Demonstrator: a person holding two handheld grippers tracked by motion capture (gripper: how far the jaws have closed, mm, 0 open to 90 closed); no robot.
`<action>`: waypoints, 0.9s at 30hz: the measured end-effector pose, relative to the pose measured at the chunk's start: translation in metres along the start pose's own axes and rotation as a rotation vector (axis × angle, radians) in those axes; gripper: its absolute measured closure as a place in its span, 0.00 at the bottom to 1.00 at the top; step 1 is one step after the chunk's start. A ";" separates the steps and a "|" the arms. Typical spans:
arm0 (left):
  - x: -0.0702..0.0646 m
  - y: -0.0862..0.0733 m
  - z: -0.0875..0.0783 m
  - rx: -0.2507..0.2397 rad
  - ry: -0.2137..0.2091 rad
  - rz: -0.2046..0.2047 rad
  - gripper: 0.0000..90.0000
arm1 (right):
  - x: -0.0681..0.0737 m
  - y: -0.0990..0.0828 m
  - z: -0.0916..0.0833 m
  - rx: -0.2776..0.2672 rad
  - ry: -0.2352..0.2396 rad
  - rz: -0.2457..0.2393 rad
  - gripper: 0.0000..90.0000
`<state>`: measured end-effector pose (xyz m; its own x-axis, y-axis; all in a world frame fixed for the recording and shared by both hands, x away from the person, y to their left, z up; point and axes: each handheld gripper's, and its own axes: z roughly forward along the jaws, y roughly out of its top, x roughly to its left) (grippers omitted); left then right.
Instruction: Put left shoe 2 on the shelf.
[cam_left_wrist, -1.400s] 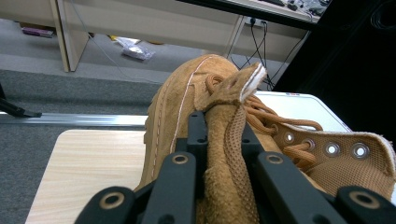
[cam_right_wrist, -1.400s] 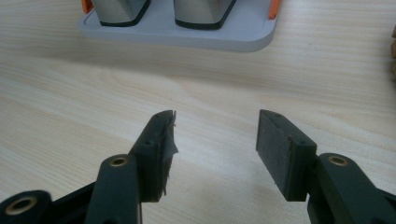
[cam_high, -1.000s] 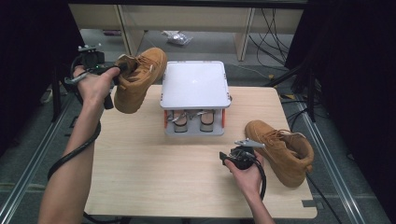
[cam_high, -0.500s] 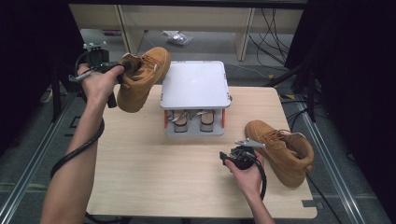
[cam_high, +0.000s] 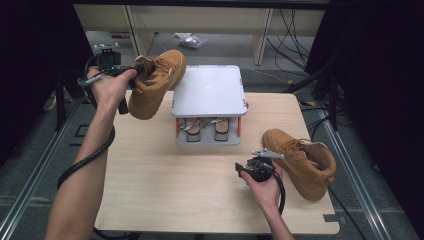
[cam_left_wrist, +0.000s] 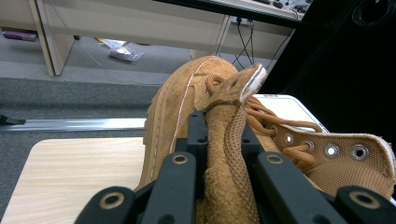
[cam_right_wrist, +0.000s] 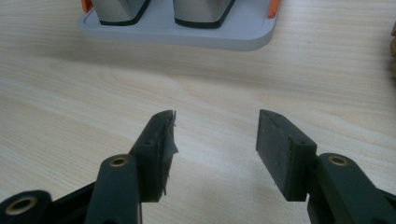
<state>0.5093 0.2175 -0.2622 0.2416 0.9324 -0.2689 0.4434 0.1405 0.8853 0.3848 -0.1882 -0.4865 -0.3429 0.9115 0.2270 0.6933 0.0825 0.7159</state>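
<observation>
Left gripper (cam_left_wrist: 223, 135) clamped on boot (cam_left_wrist: 187, 102)

Left gripper (cam_left_wrist: 223, 140) has its 2 black jaws clamped on the tan boot (cam_left_wrist: 196, 93) collar, center frame; wooden table (cam_left_wrist: 70, 172) sits lower left.

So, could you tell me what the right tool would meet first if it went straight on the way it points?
Probably the grey rack ahead; the right tool is open over bare table before that.
</observation>
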 end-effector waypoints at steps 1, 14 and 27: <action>0.000 0.000 0.000 -0.001 -0.001 -0.002 0.91 | -0.001 0.000 0.001 -0.003 0.002 -0.009 0.53; -0.008 0.003 0.004 0.005 -0.015 0.005 0.91 | 0.000 -0.001 0.001 0.001 -0.008 -0.004 0.53; -0.020 0.007 0.008 0.006 -0.035 0.009 0.91 | 0.002 -0.002 0.002 -0.010 0.009 0.011 0.53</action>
<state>0.5148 0.1967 -0.2534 0.2761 0.9212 -0.2741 0.4462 0.1297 0.8855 0.3841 -0.1856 -0.4889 -0.3411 0.9086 0.2409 0.6907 0.0684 0.7199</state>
